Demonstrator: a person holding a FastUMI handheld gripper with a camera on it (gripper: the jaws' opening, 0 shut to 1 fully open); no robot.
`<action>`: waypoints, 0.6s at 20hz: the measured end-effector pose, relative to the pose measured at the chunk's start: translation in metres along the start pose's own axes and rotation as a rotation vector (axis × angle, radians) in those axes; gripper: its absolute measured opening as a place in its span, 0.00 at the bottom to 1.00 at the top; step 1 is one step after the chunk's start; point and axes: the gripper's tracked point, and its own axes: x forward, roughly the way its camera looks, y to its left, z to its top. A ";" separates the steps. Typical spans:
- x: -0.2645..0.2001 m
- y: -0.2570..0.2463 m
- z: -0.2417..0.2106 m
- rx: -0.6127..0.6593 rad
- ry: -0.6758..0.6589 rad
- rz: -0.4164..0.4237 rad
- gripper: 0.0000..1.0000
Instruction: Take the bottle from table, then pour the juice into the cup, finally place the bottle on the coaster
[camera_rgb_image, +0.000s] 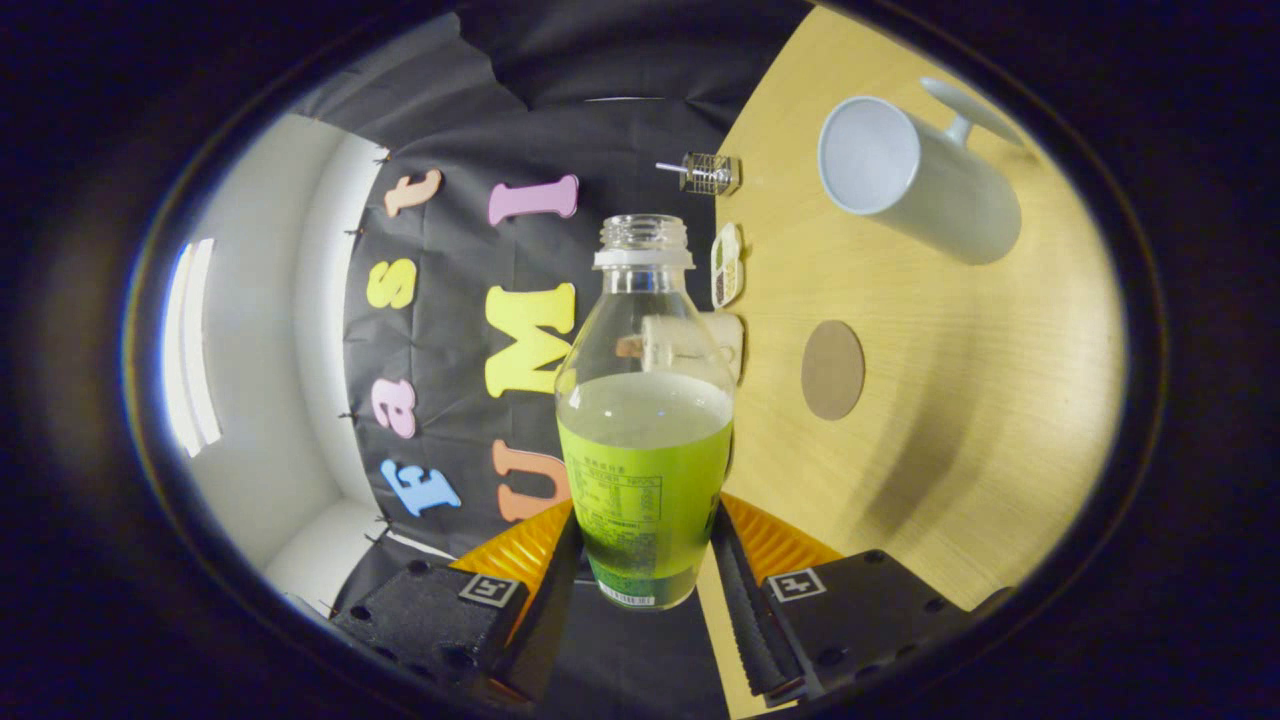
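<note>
Wooden table (950, 420) carries the white cup (905, 180) lying well beyond the fingers, with the round coaster (832, 370) nearer. Pouring well means bringing the uncapped bottle (645, 420) mouth over the cup rim before tipping further. The gripper (642, 565) has both fingers pressed against the bottle's lower body.

gripper view | rides hand-held gripper (640, 560) | faces forward along fingers | rolled sideways | bottle (645, 440) close
</note>
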 end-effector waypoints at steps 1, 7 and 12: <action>0.001 -0.001 0.002 0.011 -0.005 -0.002 0.75; -0.001 0.010 0.015 0.105 -0.032 0.037 0.75; -0.003 0.015 0.024 0.180 -0.057 0.074 0.75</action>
